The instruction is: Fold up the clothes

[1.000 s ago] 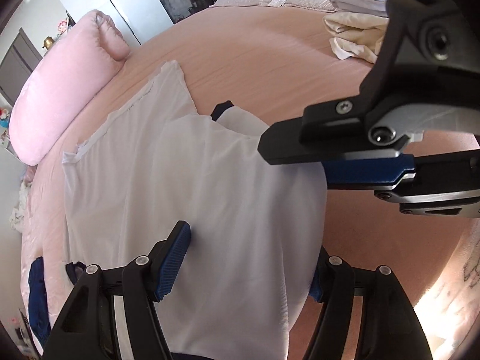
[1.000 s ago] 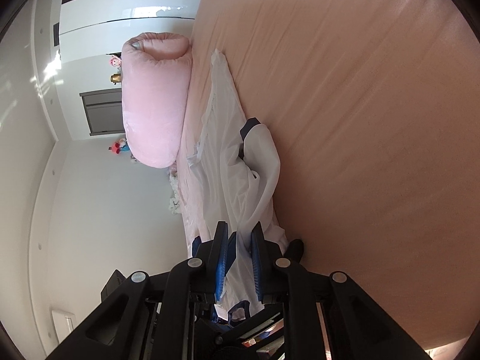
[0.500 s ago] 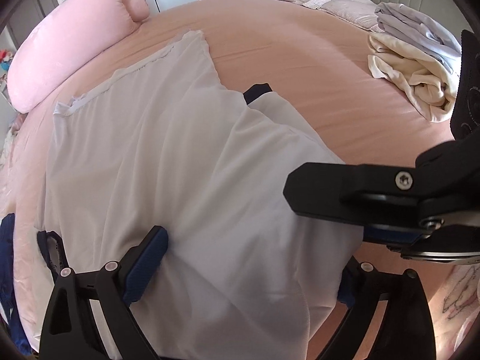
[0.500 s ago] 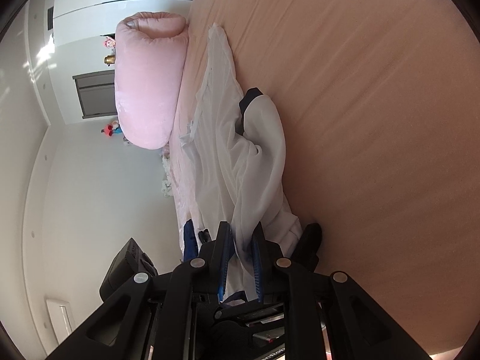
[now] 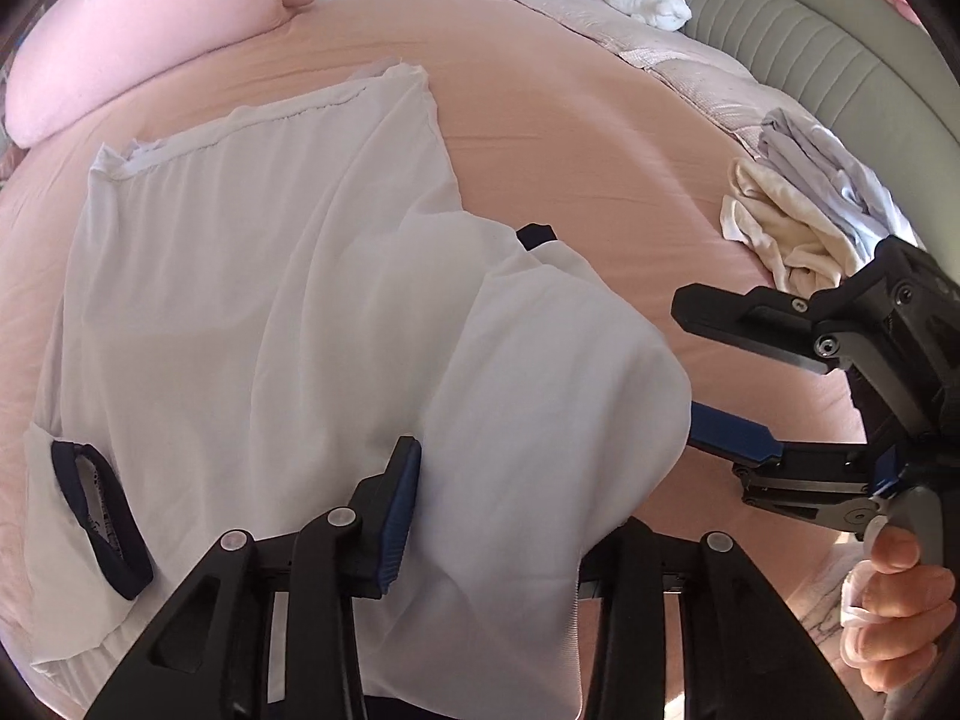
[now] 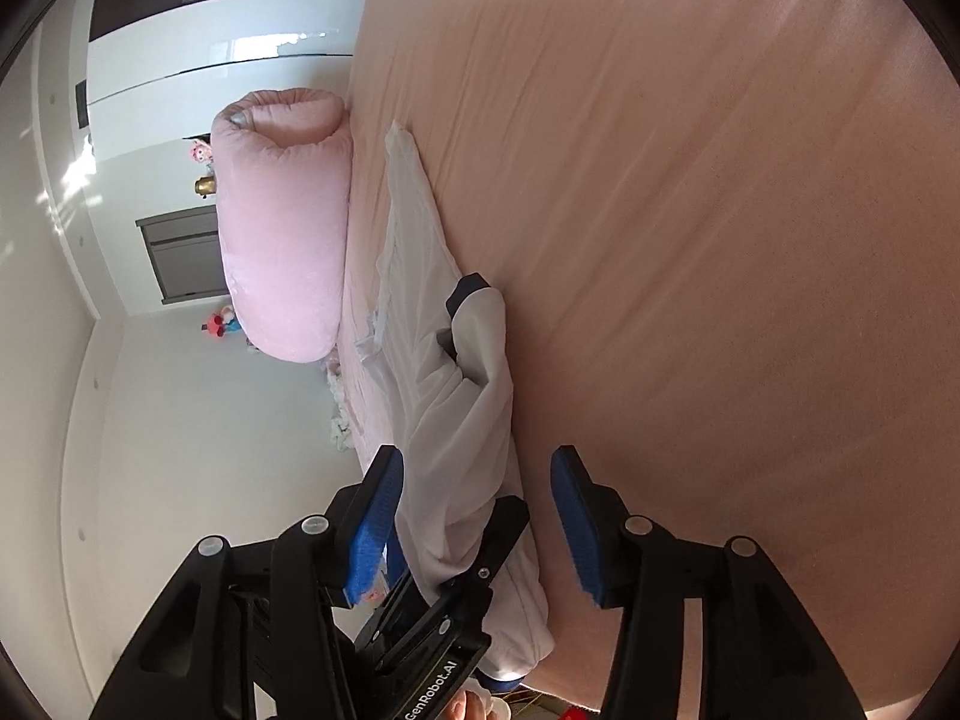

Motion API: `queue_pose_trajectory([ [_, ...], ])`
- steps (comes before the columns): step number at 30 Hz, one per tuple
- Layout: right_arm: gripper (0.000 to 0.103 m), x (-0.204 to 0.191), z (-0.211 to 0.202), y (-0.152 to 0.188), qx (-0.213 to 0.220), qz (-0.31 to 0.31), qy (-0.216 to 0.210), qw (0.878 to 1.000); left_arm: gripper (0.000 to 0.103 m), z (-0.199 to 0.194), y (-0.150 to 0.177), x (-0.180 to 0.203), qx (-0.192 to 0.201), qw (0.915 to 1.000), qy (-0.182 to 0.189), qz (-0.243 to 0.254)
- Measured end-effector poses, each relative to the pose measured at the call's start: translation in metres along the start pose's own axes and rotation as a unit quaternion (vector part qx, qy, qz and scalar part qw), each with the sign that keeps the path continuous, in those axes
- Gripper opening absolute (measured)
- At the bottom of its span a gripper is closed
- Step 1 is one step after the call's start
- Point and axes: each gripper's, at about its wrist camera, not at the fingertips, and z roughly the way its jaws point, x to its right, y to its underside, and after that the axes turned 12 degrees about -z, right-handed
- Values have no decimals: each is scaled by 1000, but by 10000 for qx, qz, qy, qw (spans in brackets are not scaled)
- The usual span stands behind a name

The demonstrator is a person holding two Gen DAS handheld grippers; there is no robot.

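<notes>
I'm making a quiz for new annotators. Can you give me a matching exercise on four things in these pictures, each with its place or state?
Things:
1. white T-shirt with navy trim
2. long pink bolster pillow
3. pile of cream and lilac clothes
4. right gripper

Places or states:
A. at the bed's far left edge
B. jaws open
C. spread on the sheet
D. heaped near the grey headboard

Pairs: 1-C, 2-A, 3-D, 4-B

White shirt (image 5: 288, 312) across pink bed (image 5: 576, 120) — both claws agape — folded pile (image 5: 804, 204) far right.
</notes>
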Motion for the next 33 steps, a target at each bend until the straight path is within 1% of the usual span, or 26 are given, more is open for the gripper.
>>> queue_pose_trajectory([
  [3, 51, 2, 11, -2, -39, 154, -19, 9999, 35, -4, 0, -6, -43, 9998, 104, -183],
  [7, 51, 4, 26, -6, -91, 360, -43, 9993, 35, -3, 5, -10, -98, 9995, 17, -313],
  [10, 51, 5, 37, -8, -120, 491, -53, 9987, 35, -4, 6, -14, -123, 9993, 38, -353],
  [11, 51, 4, 38, -8, -88, 490, -64, 9987, 35, -5, 7, -13, -101, 9995, 19, -310],
  [15, 51, 9, 41, -9, 150, 763, -391, 9962, 35, -13, 8, -11, 35, 9998, -84, -165],
  [19, 52, 14, 39, -7, 358, 991, -621, 9925, 35, -12, 11, -10, -37, 9999, -121, -114],
  [21, 52, 14, 39, -7, 349, 935, -619, 9931, 35, -10, 12, -9, -110, 9998, -83, -113],
  [22, 45, 11, 39, -7, 342, 823, -558, 9945, 35, -9, 12, -9, -147, 9998, -63, -112],
  [23, 33, 9, 39, -7, 359, 686, -439, 9960, 35, -10, 12, -9, -167, 9998, -47, -115],
  [24, 13, 8, 39, -8, 378, 571, -305, 9972, 35, -12, 12, -9, -163, 9998, -36, -123],
  [25, 10, 7, 39, -8, 406, 505, -245, 9976, 35, -15, 11, -8, -158, 9998, -24, -131],
  [27, 8, 8, 38, -9, 382, 478, -232, 9979, 36, -20, 10, -8, -149, 9998, 0, -147],
  [31, 8, 8, 33, -10, 284, 457, -180, 9984, 37, -32, 6, 4, -80, 9997, -201, 130],
  [32, 8, 8, 30, -10, 270, 442, -142, 9986, 39, -36, 7, 9, -40, 9992, -279, 280],
  [33, 8, 9, 28, -11, 256, 427, -103, 9987, 44, -39, 9, 13, -3, 9984, -358, 433],
])
